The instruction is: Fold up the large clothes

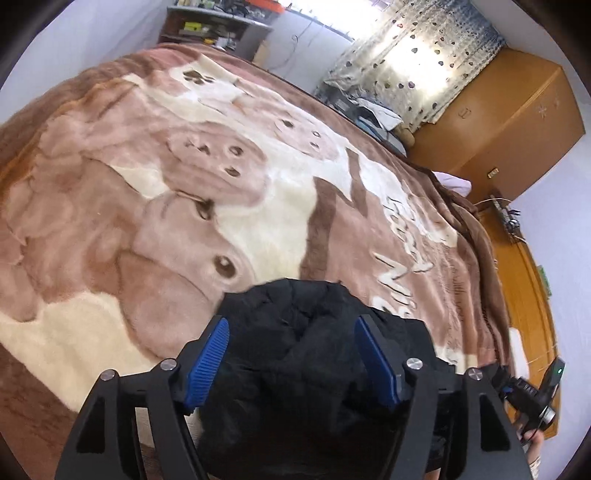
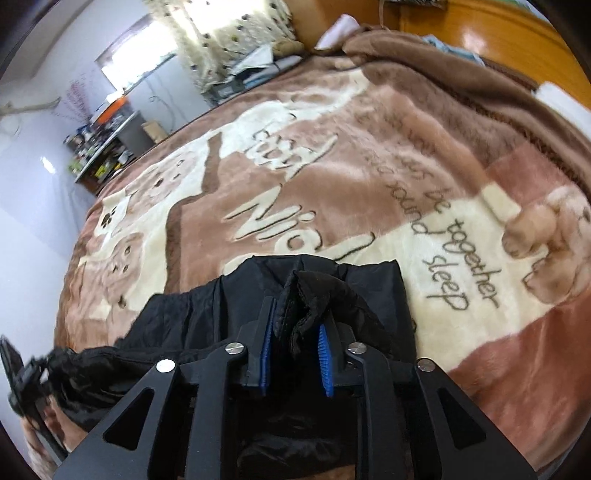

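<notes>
The black garment (image 1: 314,332) lies at the near edge of the brown puppy-print blanket (image 1: 184,184). From the left wrist, the left gripper (image 1: 291,354) stands spread wide with bunched cloth bulging between its blue pads (image 1: 208,354). Only the right wrist shows the right gripper (image 2: 295,328) pinching a thick fold of the garment (image 2: 317,291), beside the blanket's "together sleep" lettering (image 2: 469,258).

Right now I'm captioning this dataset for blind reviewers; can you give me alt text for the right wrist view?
The right tongs, blue-padded, are shut on a bunched fold of a black jacket that lies on a bed. Under it spreads a plush brown and cream teddy bear blanket with cursive lettering. A curtained window and cluttered shelves stand behind.
</notes>
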Motion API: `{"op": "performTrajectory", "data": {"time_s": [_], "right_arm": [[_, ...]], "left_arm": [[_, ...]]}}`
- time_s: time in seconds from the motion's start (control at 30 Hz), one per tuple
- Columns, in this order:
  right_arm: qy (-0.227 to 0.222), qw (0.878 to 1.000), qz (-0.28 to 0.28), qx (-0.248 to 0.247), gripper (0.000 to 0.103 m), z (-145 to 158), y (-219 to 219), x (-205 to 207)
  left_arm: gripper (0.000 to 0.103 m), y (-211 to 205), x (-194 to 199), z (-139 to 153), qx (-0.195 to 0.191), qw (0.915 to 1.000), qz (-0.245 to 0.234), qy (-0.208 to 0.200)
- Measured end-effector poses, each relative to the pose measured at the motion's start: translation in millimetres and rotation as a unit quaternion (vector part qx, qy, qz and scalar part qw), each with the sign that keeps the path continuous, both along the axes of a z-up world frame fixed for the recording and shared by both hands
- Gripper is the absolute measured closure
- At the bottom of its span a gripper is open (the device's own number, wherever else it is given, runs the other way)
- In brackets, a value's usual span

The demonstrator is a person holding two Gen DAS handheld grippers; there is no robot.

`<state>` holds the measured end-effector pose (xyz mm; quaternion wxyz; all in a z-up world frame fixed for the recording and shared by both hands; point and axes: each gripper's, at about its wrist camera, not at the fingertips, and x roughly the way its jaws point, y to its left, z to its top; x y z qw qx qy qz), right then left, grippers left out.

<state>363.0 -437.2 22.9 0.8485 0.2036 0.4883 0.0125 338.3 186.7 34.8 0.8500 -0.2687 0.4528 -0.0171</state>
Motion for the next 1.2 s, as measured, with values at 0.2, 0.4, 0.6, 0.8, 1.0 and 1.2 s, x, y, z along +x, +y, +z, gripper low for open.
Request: {"op": "performTrajectory", "data": {"time_s": [0.2,0.4,0.6,0.8,1.0,1.2], "right_arm": [[-0.050,0.998,-0.023,-0.020,0.051,21,-14,6],[-0.071,0.993,0.027,-0.088,0.051,12,-23,-11],[-0.042,0.992,0.087,-0.080,0.050,-33,-28,-15],[-0.052,0.987,0.129,-0.081,0.033,-57,-20,-2],[-0.042,0.981,0.178,-0.060,0.028,-80,-7,34],[-0.014,0.984,0.180,-0.010,0.029,-96,-8,59]], "left_arm": [[0.028,24,-31,6,-0.007,0.9991,0.012,-0.041],[0.025,54,-57,11,0.024,0.9965,0.037,-0.071],[0.012,27,-38,-29,0.057,0.9971,-0.050,-0.001],[0.012,-23,-9,-57,0.112,0.9884,-0.101,0.018],[0.012,-56,16,-69,0.194,0.9693,-0.150,0.018],[0.012,-45,46,-85,0.129,0.9817,-0.129,0.054]]}}
